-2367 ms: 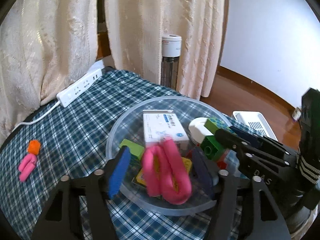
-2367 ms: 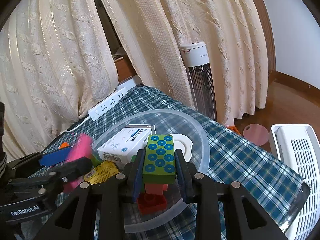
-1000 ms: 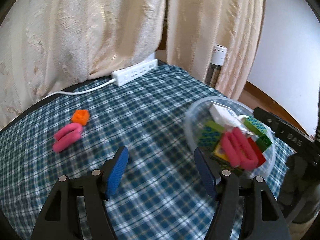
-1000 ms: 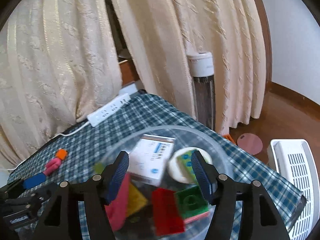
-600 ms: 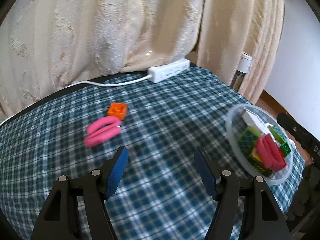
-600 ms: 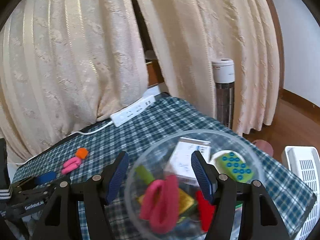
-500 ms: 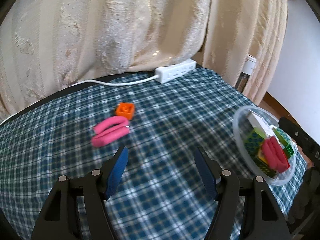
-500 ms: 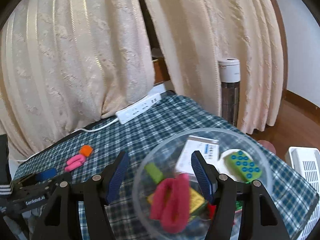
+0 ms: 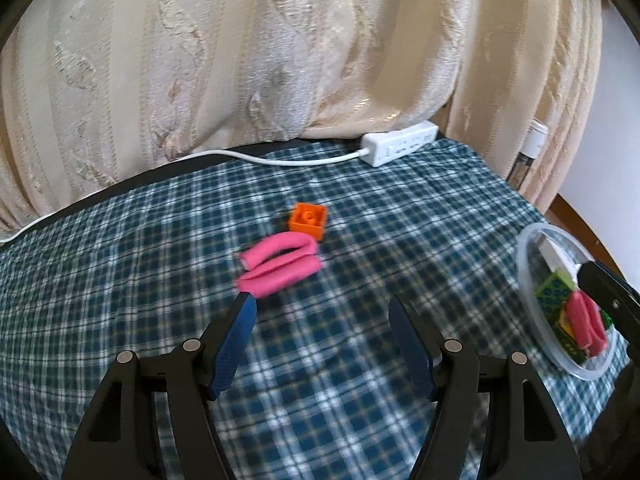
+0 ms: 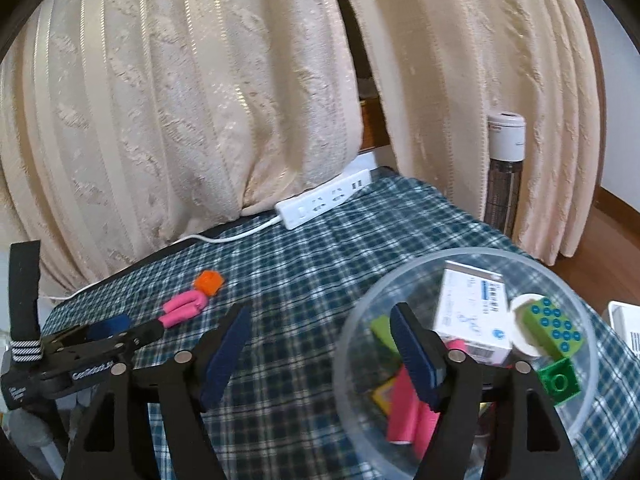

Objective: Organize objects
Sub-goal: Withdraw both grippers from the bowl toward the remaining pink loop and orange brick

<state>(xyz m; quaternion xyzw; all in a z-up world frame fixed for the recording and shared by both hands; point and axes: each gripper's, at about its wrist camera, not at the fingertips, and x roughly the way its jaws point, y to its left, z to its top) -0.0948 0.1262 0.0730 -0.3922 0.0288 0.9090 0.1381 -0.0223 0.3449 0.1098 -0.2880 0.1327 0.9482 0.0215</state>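
A folded pink foam curler [image 9: 280, 265] lies on the checked cloth beside an orange brick [image 9: 307, 220]. My left gripper [image 9: 322, 308] hovers just short of the curler, open, nothing between its blue pads. At the right a clear plastic bowl [image 10: 592, 384] holds a white box [image 10: 472, 312], a green dotted block [image 10: 554, 326], a green brick [image 10: 558, 380] and another pink curler [image 10: 408, 408]. My right gripper [image 10: 320, 316] is over the bowl's left rim, its jaws opening and holding nothing. The right wrist view also shows the loose curler [image 10: 184, 309] and orange brick [image 10: 209, 282].
A white power strip [image 9: 400, 143] with its cable lies at the table's back edge under cream curtains [image 9: 280, 48]. A tall heater [image 10: 505, 168] stands beyond the table's right corner. A white basket [image 10: 624, 326] is on the floor at far right.
Both grippers swung left away from the bowl. The pink curler and orange brick now sit central in the left wrist view; the bowl slid to its right edge.
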